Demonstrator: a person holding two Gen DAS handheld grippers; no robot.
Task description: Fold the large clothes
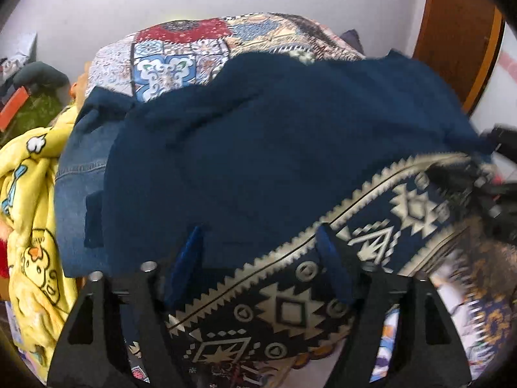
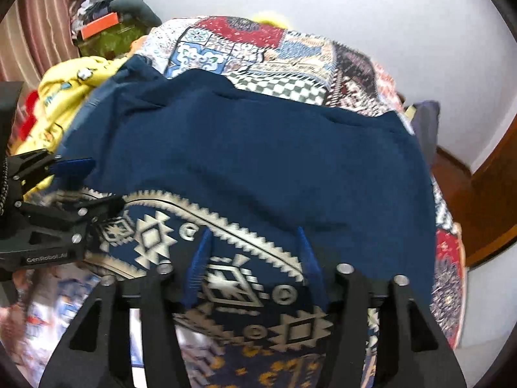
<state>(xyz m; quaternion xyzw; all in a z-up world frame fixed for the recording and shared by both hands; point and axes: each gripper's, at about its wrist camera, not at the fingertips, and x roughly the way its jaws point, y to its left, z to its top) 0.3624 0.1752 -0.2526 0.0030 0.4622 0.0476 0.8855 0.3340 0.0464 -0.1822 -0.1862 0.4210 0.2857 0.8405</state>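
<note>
Left wrist view: nearest me, my left gripper (image 1: 260,249) has its blue fingers (image 1: 190,249) spread wide apart over the patterned hem of the navy garment (image 1: 274,148), and the pads press on nothing that I can see. The cloth is deep blue, with a broad border band (image 1: 326,278) of cream zigzags, diamonds and circles curving across its near end. It lies spread on the patchwork bedspread (image 1: 181,55), partly over a piece of denim (image 1: 80,168) at its left side, and a yellow cartoon blanket (image 1: 32,194) is bunched just beyond that.

In the right wrist view my right gripper (image 2: 255,252) points steeply down at the same border, blue fingers (image 2: 200,258) parted with the hem lying between them, not pinched. The left gripper shows at the left edge there, reaching in over the border's far corner.

The garment's long axis runs away from me, with the patterned hem nearest and the plain blue end towards the white wall (image 2: 371,9). Motion blur softens the near edges.
</note>
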